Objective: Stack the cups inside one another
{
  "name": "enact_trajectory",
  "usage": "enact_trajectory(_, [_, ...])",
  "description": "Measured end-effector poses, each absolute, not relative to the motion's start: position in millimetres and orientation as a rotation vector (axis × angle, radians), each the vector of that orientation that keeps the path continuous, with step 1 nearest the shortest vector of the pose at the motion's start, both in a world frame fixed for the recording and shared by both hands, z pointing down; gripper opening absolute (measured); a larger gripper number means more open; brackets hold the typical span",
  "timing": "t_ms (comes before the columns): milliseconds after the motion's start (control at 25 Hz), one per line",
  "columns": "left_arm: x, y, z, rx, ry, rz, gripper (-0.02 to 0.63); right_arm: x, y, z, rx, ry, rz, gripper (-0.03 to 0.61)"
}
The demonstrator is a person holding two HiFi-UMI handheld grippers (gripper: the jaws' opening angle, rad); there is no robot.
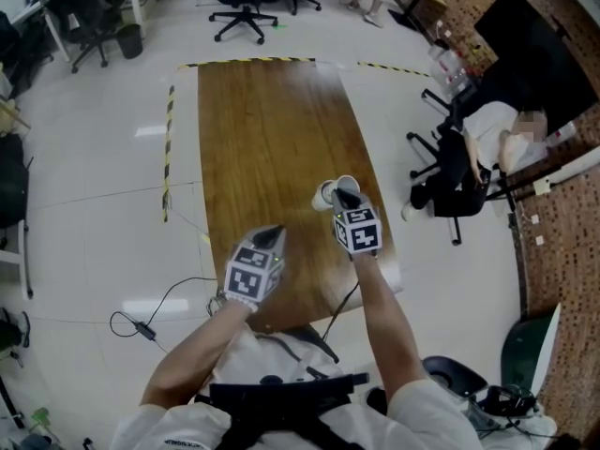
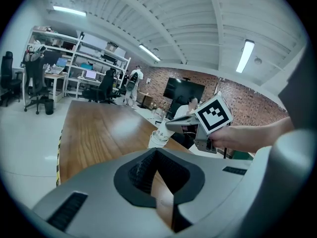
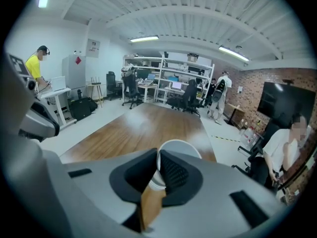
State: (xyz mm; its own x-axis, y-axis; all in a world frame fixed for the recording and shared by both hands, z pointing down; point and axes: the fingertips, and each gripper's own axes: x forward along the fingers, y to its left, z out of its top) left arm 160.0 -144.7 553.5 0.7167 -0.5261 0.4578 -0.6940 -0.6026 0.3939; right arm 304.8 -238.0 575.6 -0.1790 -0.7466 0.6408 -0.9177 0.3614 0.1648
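My right gripper (image 1: 345, 193) is shut on the rim wall of a white paper cup (image 1: 347, 184) over the right side of the wooden table (image 1: 262, 129). In the right gripper view the cup (image 3: 179, 150) has its wall pinched between the pads, with its round mouth showing beyond my right gripper (image 3: 159, 170). The left gripper view shows this printed cup (image 2: 164, 129) tilted into the mouth of a second white cup (image 2: 157, 142) standing on the table. That second cup (image 1: 325, 195) is just left of the held one. My left gripper (image 1: 275, 235) hangs nearer the front edge, shut and empty (image 2: 157, 155).
The table's right edge (image 1: 380, 204) runs close to the cups. A seated person (image 1: 497, 139) and office chairs (image 1: 244, 7) are beyond the table. Black-and-yellow tape (image 1: 170, 148) marks the floor on the left, and a cable (image 1: 150, 322) lies there.
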Motion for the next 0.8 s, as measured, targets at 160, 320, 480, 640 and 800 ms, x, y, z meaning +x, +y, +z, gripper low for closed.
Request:
enact_trajectory(160, [157, -147, 557, 2.346, -0.945, 0.398, -0.003, 304, -241, 589, 1.407, -1.971, 0.349, 0.028])
enact_trajectory(320, [152, -147, 561, 2.333, -0.957, 0.397, -0.003, 299, -242, 602, 1.371, -1.954, 0.347, 0.031])
enact_trajectory(480, [148, -150, 564, 2.319, -0.966, 0.393, -0.003, 298, -245, 615, 1.350, -1.932, 0.343, 0.035])
enact_trajectory(640, [141, -153, 564, 2.309, -0.981, 0.390, -0.003, 296, -246, 625, 1.327, -1.907, 0.359, 0.041])
enact_trajectory(800, [137, -154, 563, 2.301, -0.992, 0.383, -0.003, 294, -244, 633, 1.320, -1.899, 0.377, 0.051])
